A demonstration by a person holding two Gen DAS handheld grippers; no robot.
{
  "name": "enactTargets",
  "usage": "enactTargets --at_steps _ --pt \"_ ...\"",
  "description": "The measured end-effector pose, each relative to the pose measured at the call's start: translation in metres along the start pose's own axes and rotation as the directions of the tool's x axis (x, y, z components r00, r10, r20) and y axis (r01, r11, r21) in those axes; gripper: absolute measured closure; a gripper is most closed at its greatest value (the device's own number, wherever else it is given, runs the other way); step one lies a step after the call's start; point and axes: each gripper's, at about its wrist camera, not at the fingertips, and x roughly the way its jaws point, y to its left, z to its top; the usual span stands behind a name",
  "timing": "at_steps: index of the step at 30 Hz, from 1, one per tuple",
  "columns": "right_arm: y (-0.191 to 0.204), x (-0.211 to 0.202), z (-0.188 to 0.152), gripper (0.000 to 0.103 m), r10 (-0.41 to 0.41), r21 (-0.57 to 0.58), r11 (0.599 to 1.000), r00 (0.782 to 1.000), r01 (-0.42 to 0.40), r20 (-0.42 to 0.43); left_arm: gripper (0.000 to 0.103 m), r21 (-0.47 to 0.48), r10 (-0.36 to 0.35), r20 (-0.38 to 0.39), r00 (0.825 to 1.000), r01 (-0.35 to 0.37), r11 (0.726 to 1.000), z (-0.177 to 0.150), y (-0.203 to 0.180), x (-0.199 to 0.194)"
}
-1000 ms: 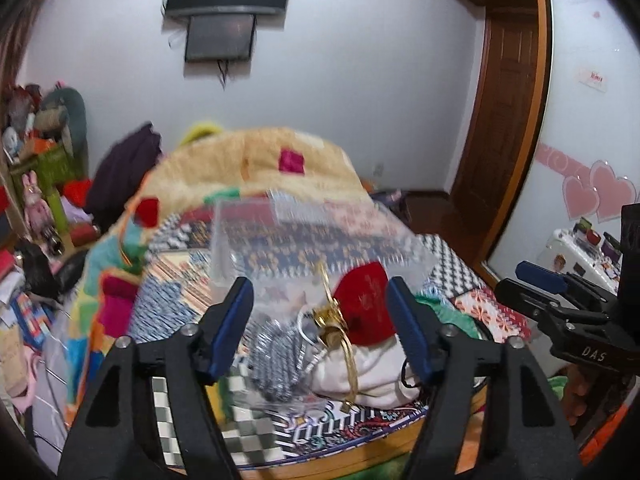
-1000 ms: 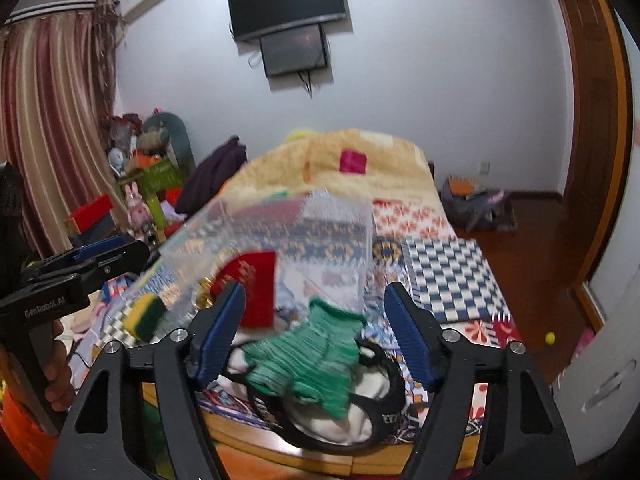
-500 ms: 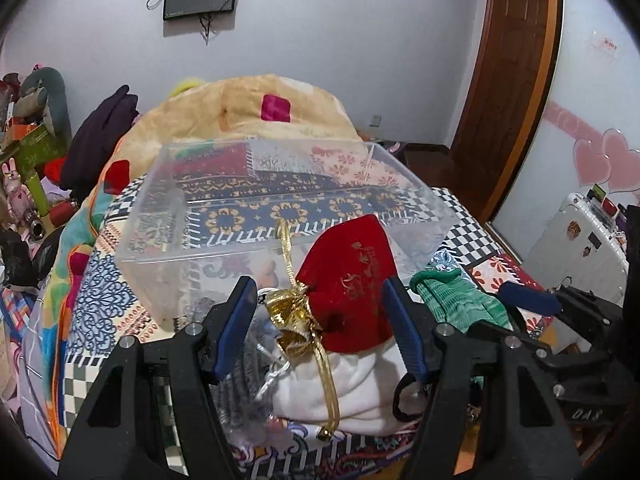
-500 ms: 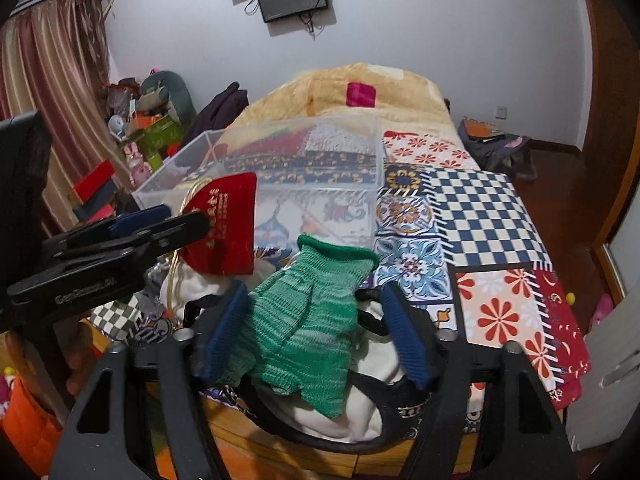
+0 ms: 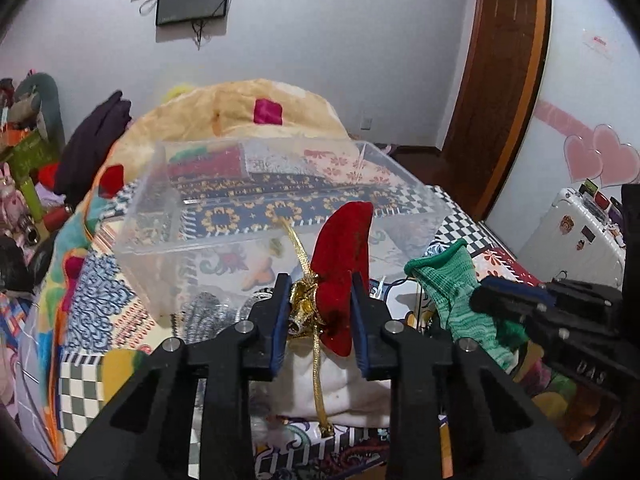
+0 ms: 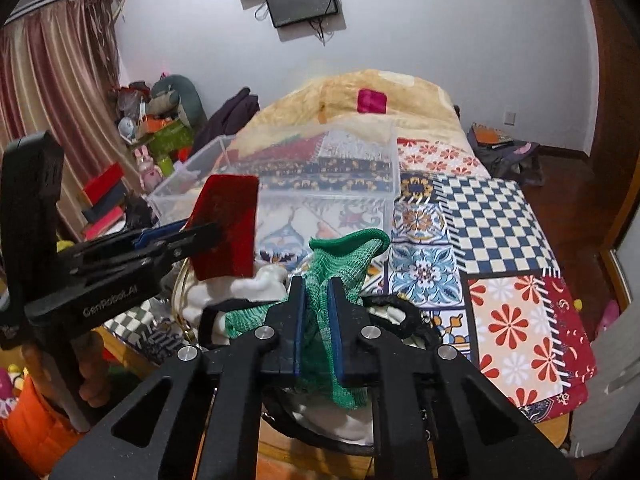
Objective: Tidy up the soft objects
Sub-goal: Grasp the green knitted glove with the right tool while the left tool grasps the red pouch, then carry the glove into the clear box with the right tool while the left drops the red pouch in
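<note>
Red velvet marks the load in the left wrist view: the left gripper (image 5: 320,312) is clenched on a red pouch (image 5: 342,264) at its gathered neck, where a gold ribbon (image 5: 308,300) is tied and trails down over a white cloth (image 5: 344,384) on the near part of the quilt (image 5: 96,308). Beyond the pouch stands the clear plastic bin (image 5: 160,216), open-topped and apparently empty, with its near wall facing us. At right we see the right gripper (image 5: 504,304) from the side, grasping a green knitted glove (image 5: 452,284).

We judge the step in hand to be the carry of both soft items to the bin. To do it well, we keep the left jaws closed on the tied neck, raise the pouch until the hanging ribbon clears the near rim, and release only once it is over the bin's floor.

From the right wrist view, the right gripper (image 6: 316,320) is closed on the middle of the glove (image 6: 344,256), whose cuff stands up beyond the fingers while the rest droops below them onto a black strap (image 6: 404,316) and more white cloth. The left gripper (image 6: 200,236) enters from the left, holding the pouch (image 6: 226,226) in front of the bin (image 6: 392,184). The strap lies close beneath the glove; whether it is caught we cannot tell, so we lift gently and watch for it. We send the two tools over the rim side by side, not crossing.
</note>
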Motion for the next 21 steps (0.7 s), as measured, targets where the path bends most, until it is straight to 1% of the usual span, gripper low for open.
enactTargets --at_steps 3,9,11,13,14,15,16,17,18,19,21 --pt "0.001 -0.007 0.003 0.096 -0.004 0.002 1.0 0.999 0.004 0.032 0.078 -0.007 0.001 0.034 0.999 -0.001 1.0 0.002 0.002 -0.013" --pt "0.006 -0.022 0.018 0.097 -0.005 0.001 1.0 0.995 0.005 0.101 0.078 -0.042 -0.006 0.125 0.992 0.012 0.999 0.015 0.016 -0.048" --pt "0.009 -0.023 0.021 0.096 -0.019 -0.019 1.0 0.994 0.021 0.108 0.078 -0.054 -0.008 0.144 0.989 0.016 0.998 0.018 0.021 -0.055" --pt "0.011 -0.021 0.02 0.096 -0.016 -0.035 0.999 0.995 0.02 0.1 0.078 -0.061 -0.005 0.158 0.987 0.014 0.998 0.02 0.027 -0.06" --pt "0.01 -0.018 0.019 0.094 -0.02 -0.034 0.999 0.996 0.023 0.091 0.078 -0.064 0.0 0.162 0.987 0.011 0.998 0.021 0.029 -0.062" --pt "0.01 -0.012 0.019 0.09 -0.022 -0.037 0.999 0.998 0.024 0.061 0.078 -0.07 0.003 0.164 0.987 0.008 0.998 0.02 0.033 -0.064" --pt "0.009 -0.007 0.017 0.071 -0.027 -0.036 0.999 0.999 0.029 0.037 0.078 -0.073 0.004 0.162 0.987 0.008 0.997 0.02 0.034 -0.065" --pt "0.009 -0.001 0.016 0.045 -0.04 -0.03 0.999 0.999 0.04 0.016 0.078 -0.08 0.004 0.159 0.987 0.009 0.997 0.019 0.037 -0.065" --pt "0.008 0.004 0.014 0.035 -0.057 -0.023 0.998 0.998 0.057 0.007 0.078 -0.084 0.004 0.157 0.988 0.009 0.996 0.018 0.039 -0.065" --pt "0.007 0.007 0.013 0.032 -0.069 -0.024 0.997 0.998 0.069 0.002 0.078 -0.089 0.006 0.154 0.988 0.008 0.996 0.017 0.042 -0.064" --pt "0.008 0.017 0.01 0.033 -0.094 -0.044 0.995 0.995 0.092 -0.031 0.078 -0.093 0.009 0.149 0.989 0.005 0.996 0.016 0.045 -0.062"
